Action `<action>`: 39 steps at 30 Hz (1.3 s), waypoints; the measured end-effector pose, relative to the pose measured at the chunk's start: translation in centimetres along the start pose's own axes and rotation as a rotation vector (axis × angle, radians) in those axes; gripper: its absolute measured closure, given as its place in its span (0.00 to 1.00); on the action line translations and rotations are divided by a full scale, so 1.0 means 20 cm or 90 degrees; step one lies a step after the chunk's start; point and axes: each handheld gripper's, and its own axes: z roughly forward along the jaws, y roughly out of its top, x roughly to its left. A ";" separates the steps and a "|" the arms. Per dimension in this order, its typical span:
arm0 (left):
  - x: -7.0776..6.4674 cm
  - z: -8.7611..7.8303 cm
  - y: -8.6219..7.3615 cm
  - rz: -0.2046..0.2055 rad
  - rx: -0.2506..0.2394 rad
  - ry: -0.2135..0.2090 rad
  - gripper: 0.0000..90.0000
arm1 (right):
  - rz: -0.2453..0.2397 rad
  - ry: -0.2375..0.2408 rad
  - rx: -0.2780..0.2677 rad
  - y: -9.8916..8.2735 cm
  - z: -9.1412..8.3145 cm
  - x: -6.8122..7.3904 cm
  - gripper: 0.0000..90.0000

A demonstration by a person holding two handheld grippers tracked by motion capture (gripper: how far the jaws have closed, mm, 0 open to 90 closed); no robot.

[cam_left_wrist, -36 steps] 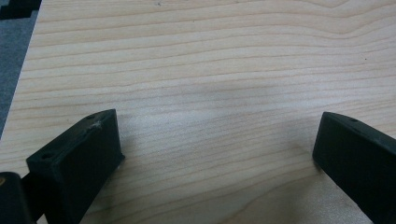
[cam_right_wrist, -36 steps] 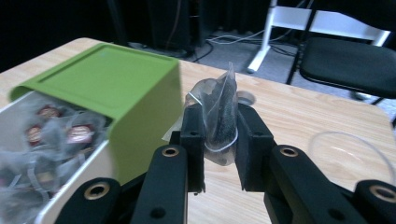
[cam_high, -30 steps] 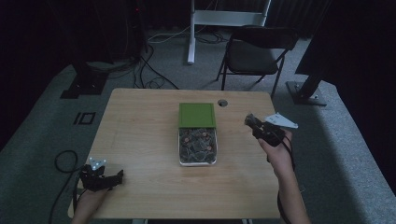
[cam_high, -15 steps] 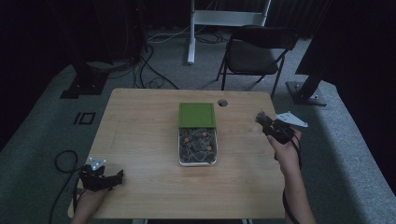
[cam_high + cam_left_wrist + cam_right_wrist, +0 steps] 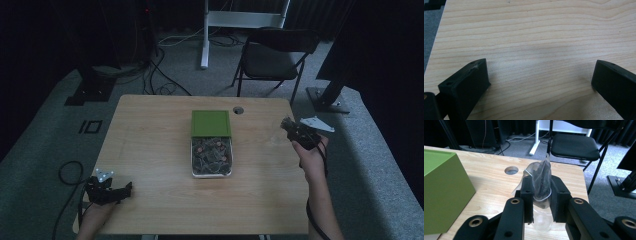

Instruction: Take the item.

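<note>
Wooden table point(image 5: 150, 145) on grey carpet point(image 5: 45, 140), dark room.

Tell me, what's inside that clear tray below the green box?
The clear tray holds a jumble of small dark and reddish pieces, too small to identify. Whatever lies beneath that top layer is covered.

green box point(image 5: 211, 123), clear bag point(image 5: 541, 180), light-wood table point(image 5: 150, 140)

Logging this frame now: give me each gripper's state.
Left gripper: open, nothing between its jaws, over bare table.
Right gripper: shut on a small clear plastic bag.
</note>
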 end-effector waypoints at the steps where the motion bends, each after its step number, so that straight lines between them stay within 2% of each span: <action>1: 0.00 0.00 0.00 0.000 0.000 0.000 0.02 | 0.003 0.001 0.001 0.00 0.01 0.00 0.84; 17: 0.00 0.00 0.00 0.000 0.000 0.000 0.02 | 0.005 -0.019 0.024 0.00 0.11 -0.05 0.84; 27: 0.00 0.00 0.00 0.000 0.000 0.000 0.02 | 0.009 -0.020 0.039 -0.02 0.18 -0.05 0.83; 39: 0.00 0.00 0.00 -0.001 0.000 0.002 0.02 | 0.011 -0.036 0.064 -0.04 0.25 -0.05 0.83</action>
